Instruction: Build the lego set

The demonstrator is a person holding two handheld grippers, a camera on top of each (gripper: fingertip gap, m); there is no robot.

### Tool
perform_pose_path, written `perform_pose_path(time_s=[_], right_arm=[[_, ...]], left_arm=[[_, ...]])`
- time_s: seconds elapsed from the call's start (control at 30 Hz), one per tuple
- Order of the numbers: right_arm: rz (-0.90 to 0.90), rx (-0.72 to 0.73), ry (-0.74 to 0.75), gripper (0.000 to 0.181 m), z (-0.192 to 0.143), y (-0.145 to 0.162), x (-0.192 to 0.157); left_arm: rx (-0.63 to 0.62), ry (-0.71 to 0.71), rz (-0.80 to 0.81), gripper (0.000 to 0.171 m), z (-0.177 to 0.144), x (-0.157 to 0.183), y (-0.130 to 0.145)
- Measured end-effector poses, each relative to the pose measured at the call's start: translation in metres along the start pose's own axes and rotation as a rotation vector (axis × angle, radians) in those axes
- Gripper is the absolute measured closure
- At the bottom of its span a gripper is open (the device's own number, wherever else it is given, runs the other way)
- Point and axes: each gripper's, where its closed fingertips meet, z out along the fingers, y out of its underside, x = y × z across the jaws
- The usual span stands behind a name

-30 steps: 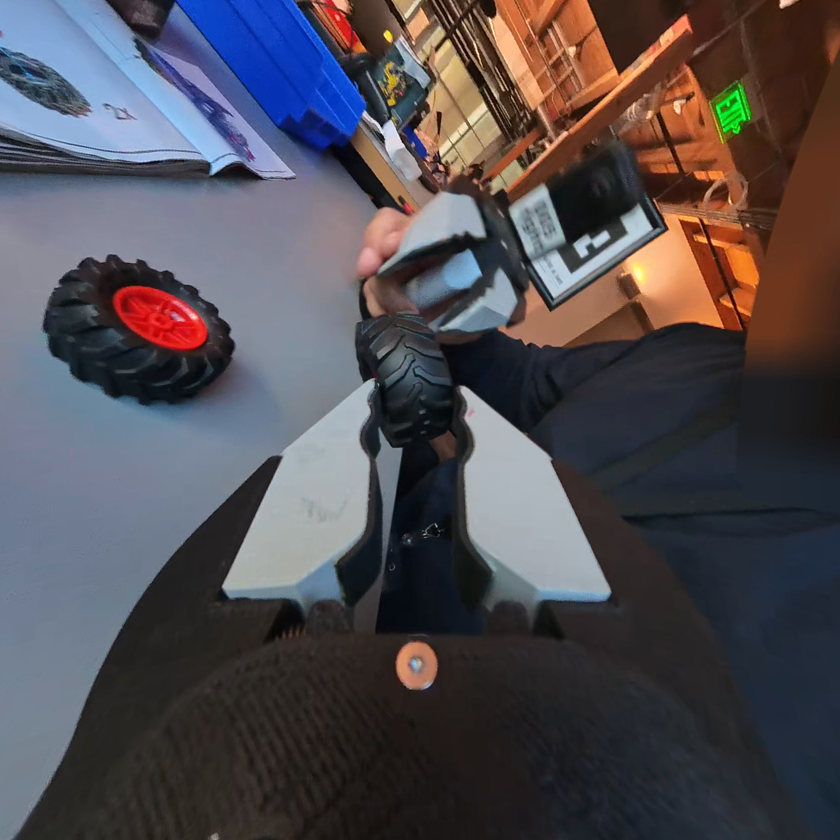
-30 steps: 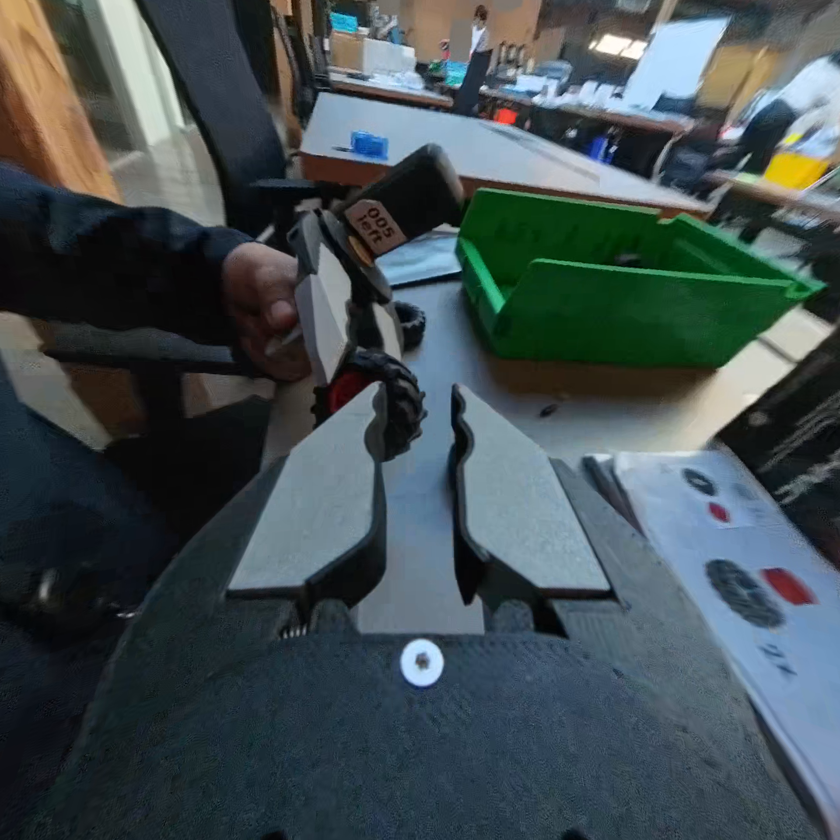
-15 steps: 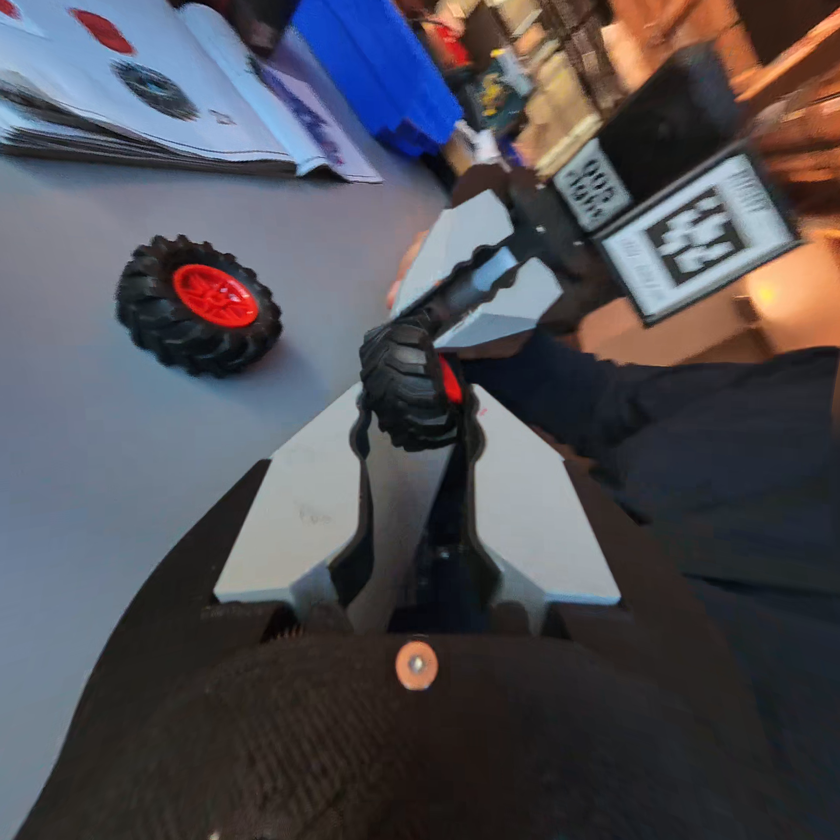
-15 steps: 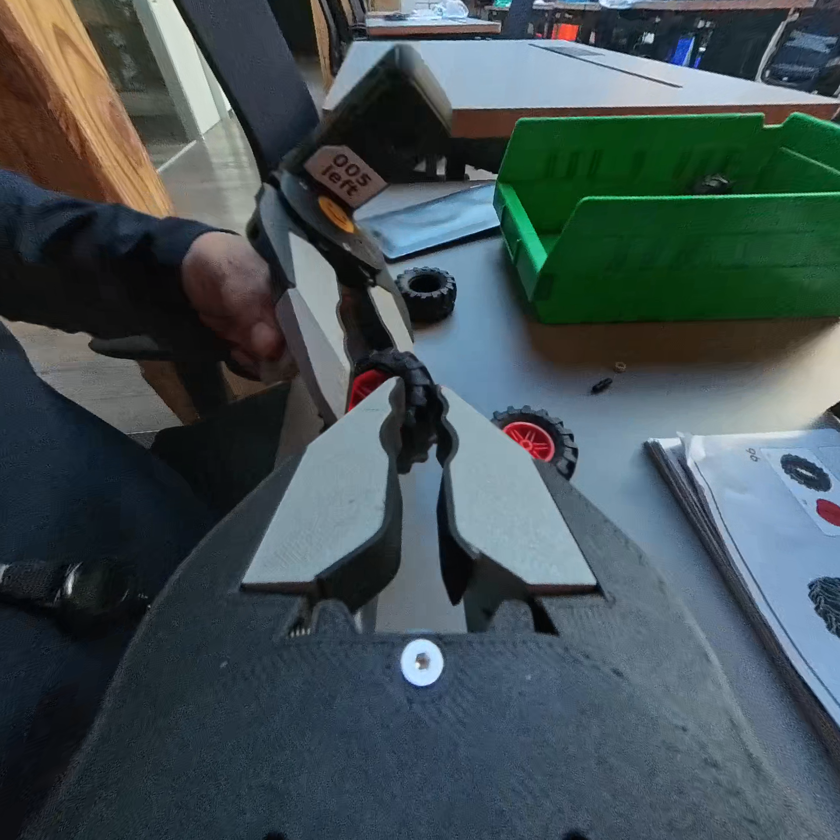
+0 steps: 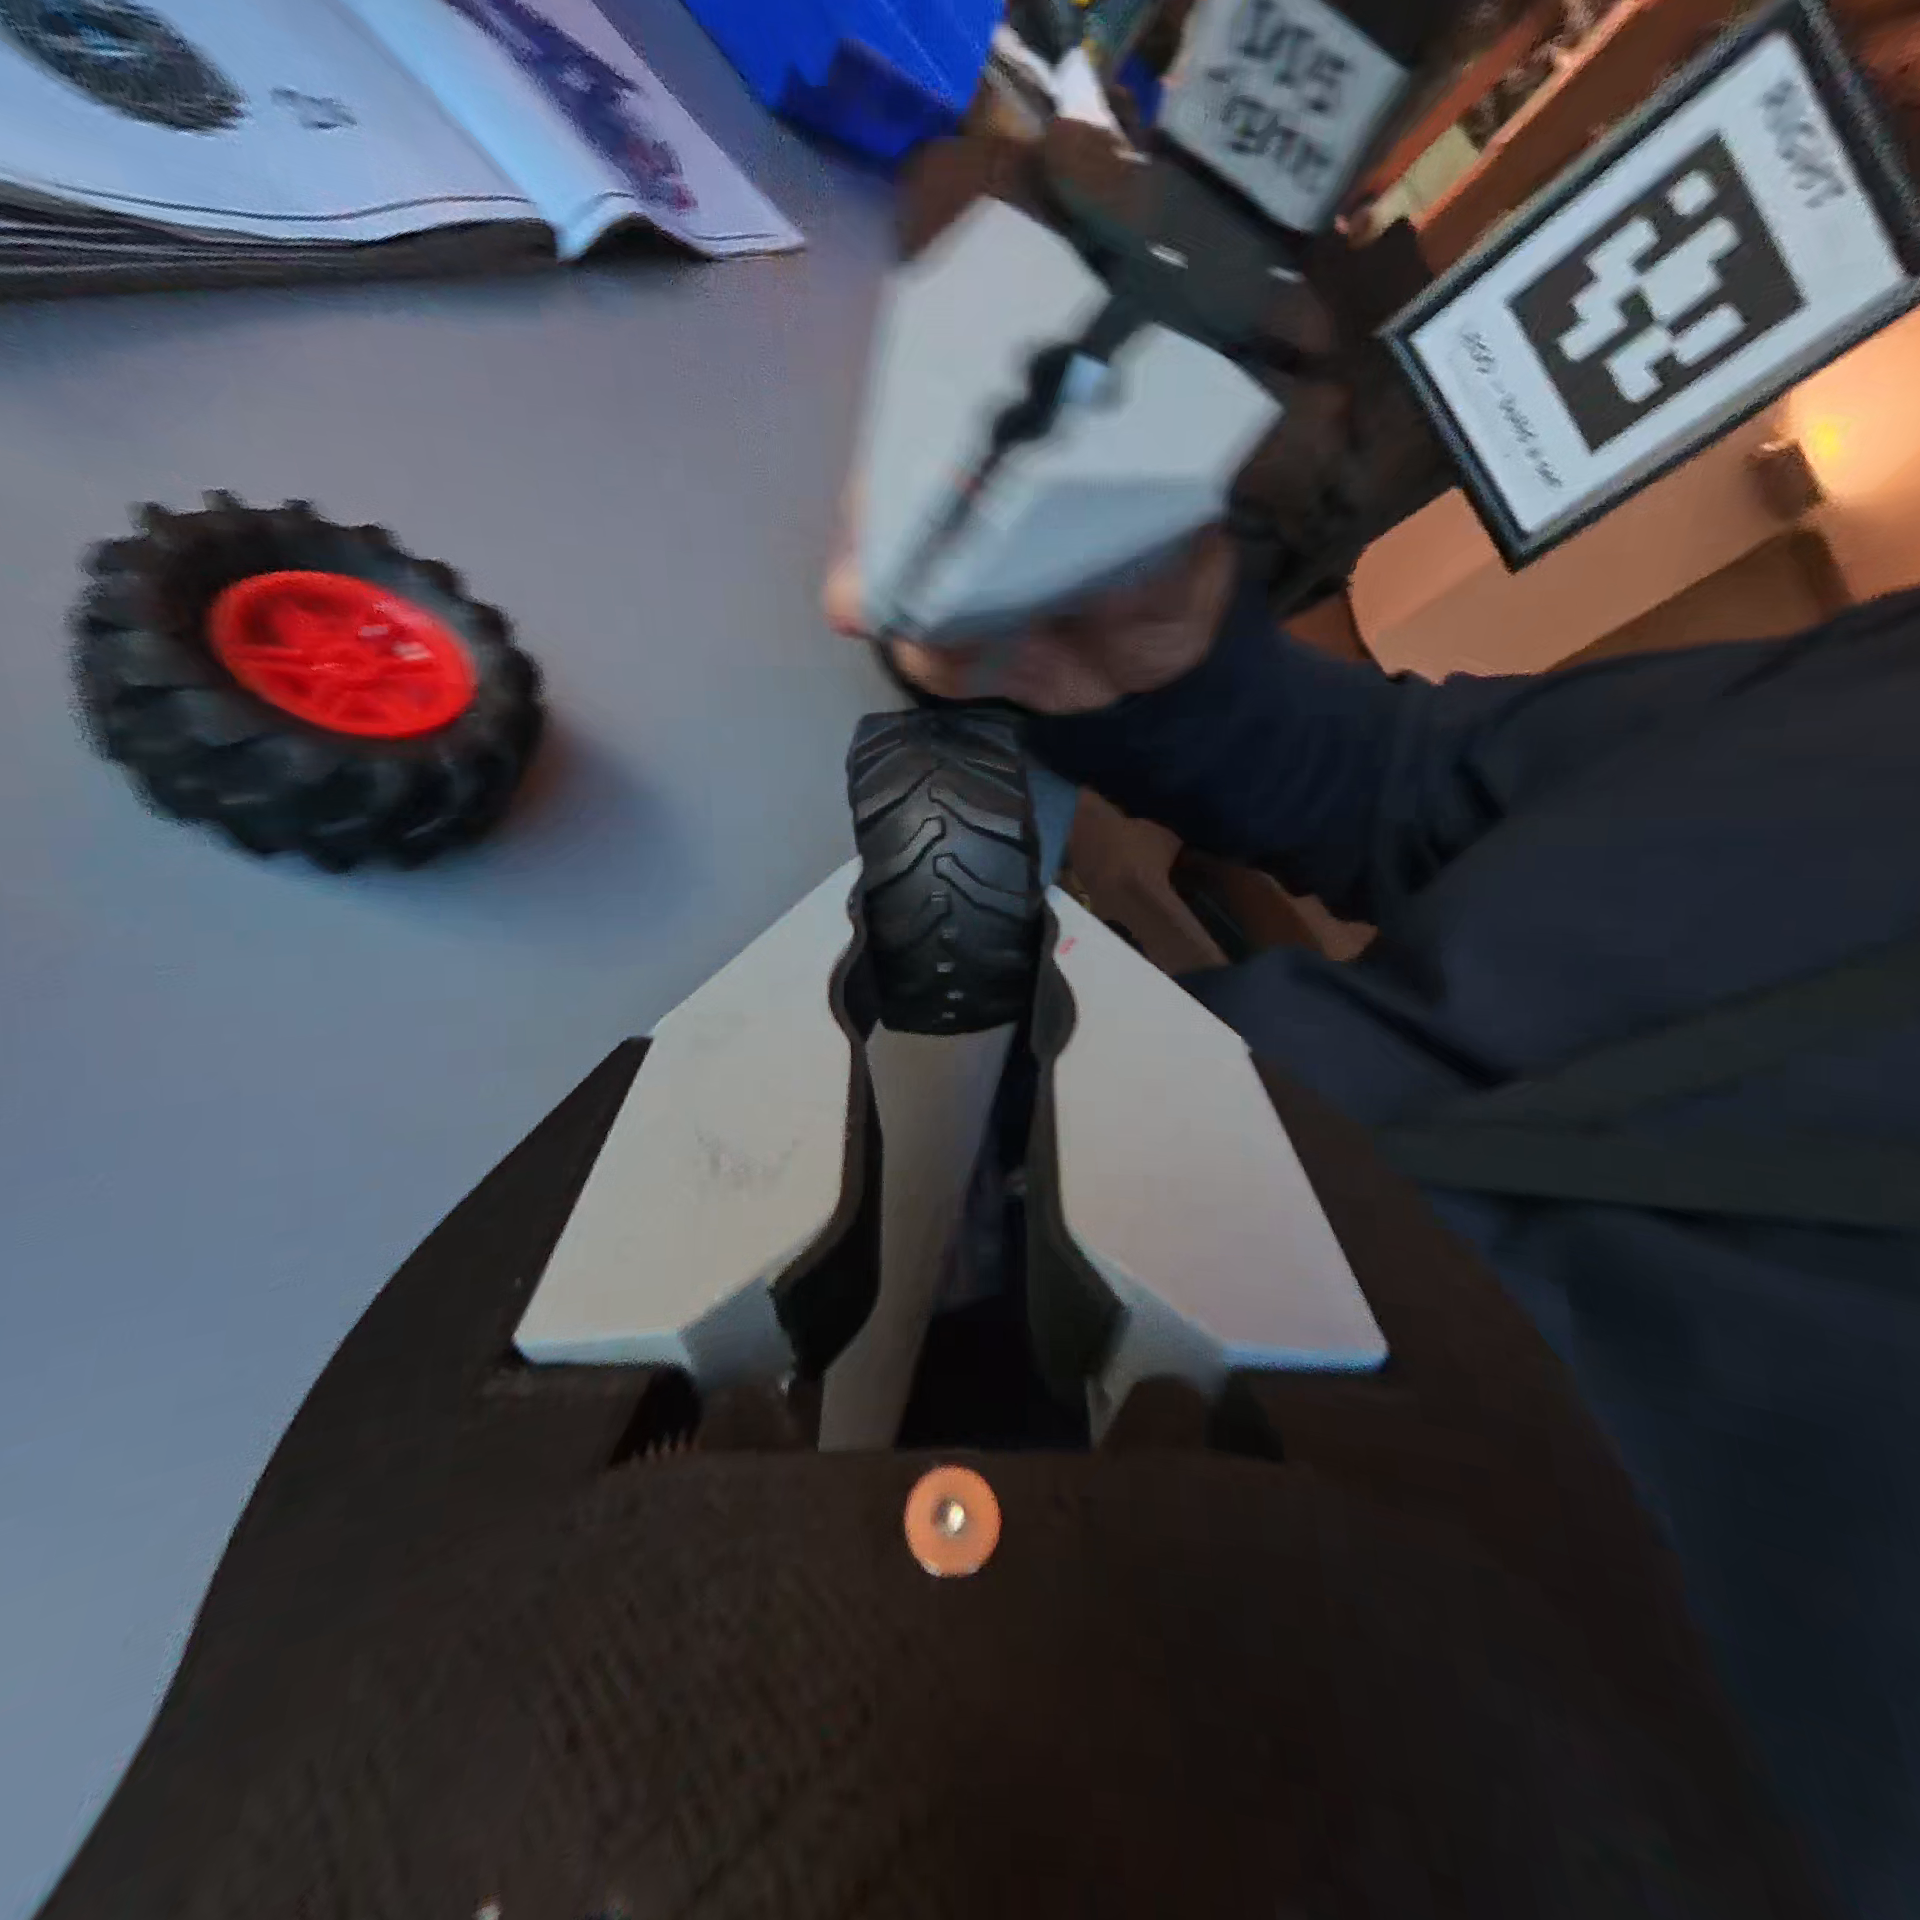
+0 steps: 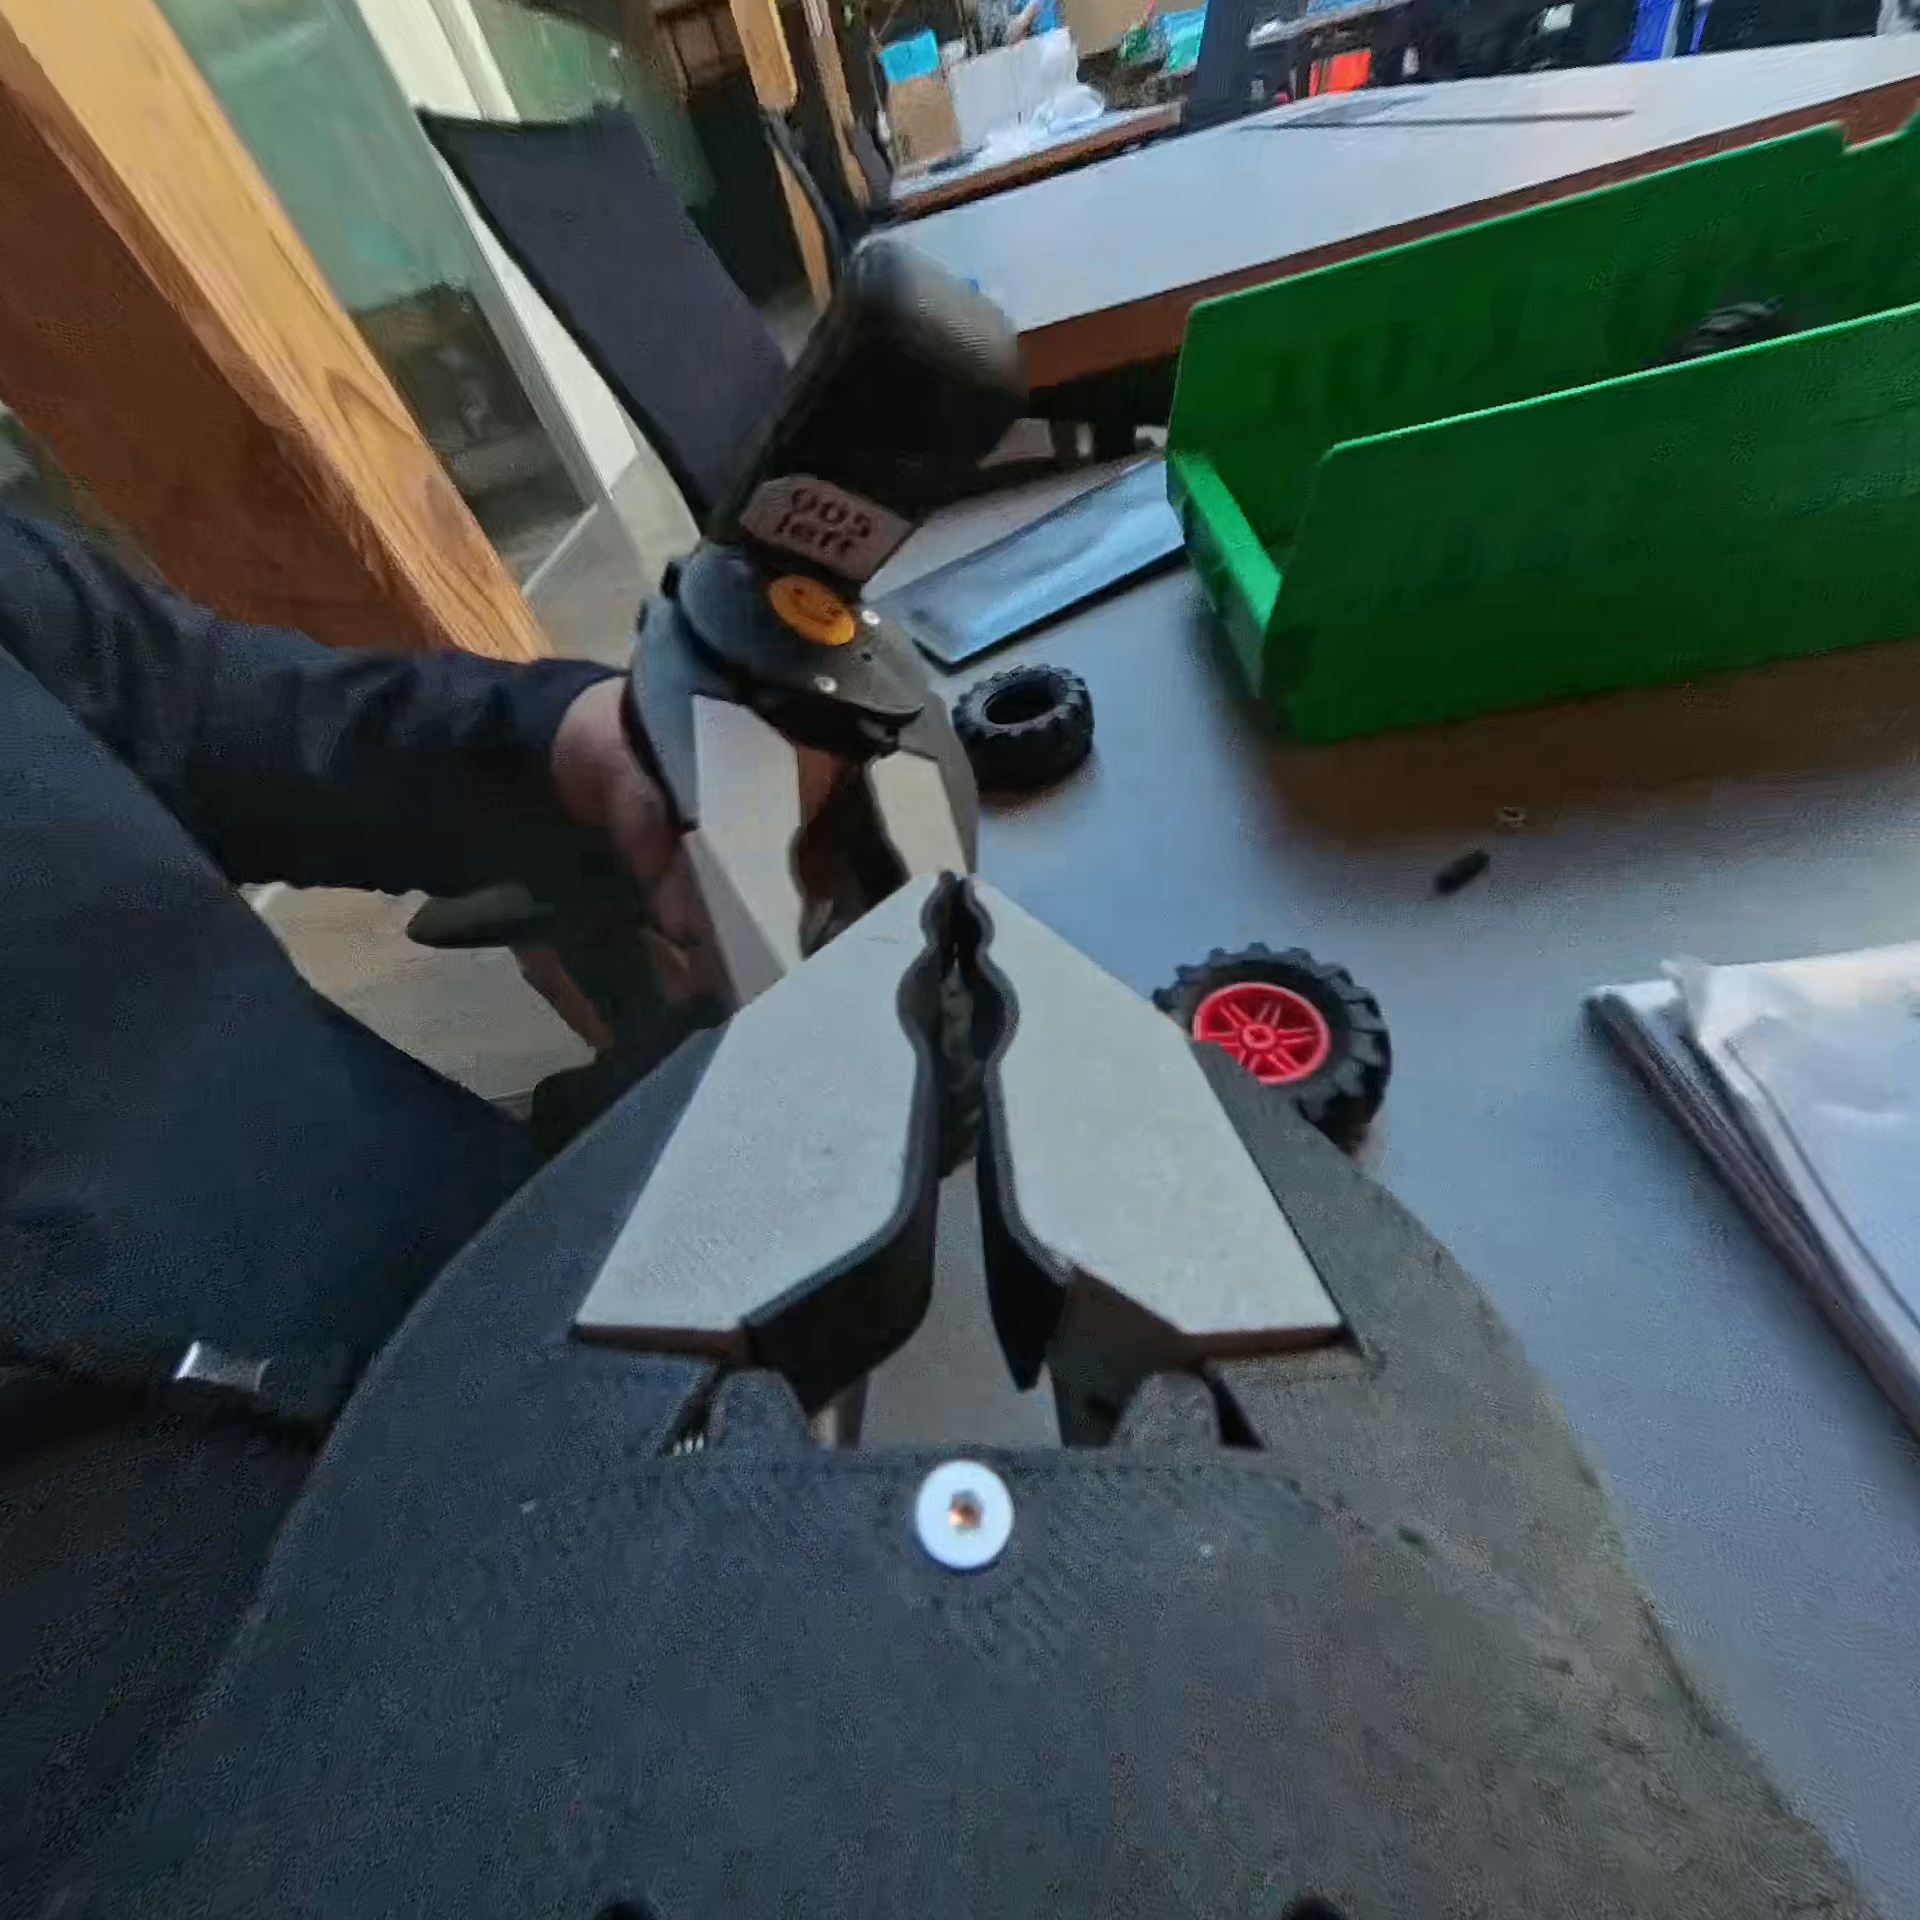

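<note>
My left gripper [image 5: 945,914] is shut on a black tyre wheel [image 5: 940,862], held tread-up just off the table's near edge. Only its tread shows. My right gripper [image 6: 951,904] is shut, fingers pressed together, with nothing visible between them. In the left wrist view the right gripper [image 5: 888,623] hangs just above and beyond the held wheel, apart from it. In the right wrist view the left gripper [image 6: 831,883] reaches in from the left; its tips and the wheel are hidden behind my right fingers. A finished wheel with a red hub [image 5: 301,686] [image 6: 1273,1039] lies flat on the grey table.
A bare black tyre [image 6: 1023,722] lies near a green bin [image 6: 1558,540]. A small black pin [image 6: 1460,871] and a tiny ring [image 6: 1509,817] lie in front of the bin. An open instruction booklet [image 5: 312,156] [image 6: 1818,1143] lies on the table. A blue bin [image 5: 862,62] stands behind it.
My right gripper, whose open fingers were around the held wheel half a second ago, has shut and drawn back from it. The left gripper still holds the wheel, turned so the red hub is hidden.
</note>
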Motion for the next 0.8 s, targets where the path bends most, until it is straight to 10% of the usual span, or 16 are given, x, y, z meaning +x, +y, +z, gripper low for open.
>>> perform_pose_path(time_s=[0.2,0.53,0.63,0.8], right_arm=[[0.031,-0.104,-0.060,0.146,-0.013,0.008,-0.001],[-0.026,-0.122,-0.132,0.181,0.006,0.018,-0.011],[-0.219,-0.146,-0.131,0.177,0.007,0.018,-0.025],[-0.057,-0.208,-0.162,0.156,0.000,0.023,-0.018]], left_arm=[[-0.035,0.060,-0.089,0.147,-0.008,-0.006,0.001],[-0.093,0.054,-0.102,0.147,-0.004,-0.011,0.006],[-0.116,0.138,-0.127,0.147,0.000,0.001,0.009],[-0.088,0.166,-0.158,0.146,-0.008,-0.002,0.003]])
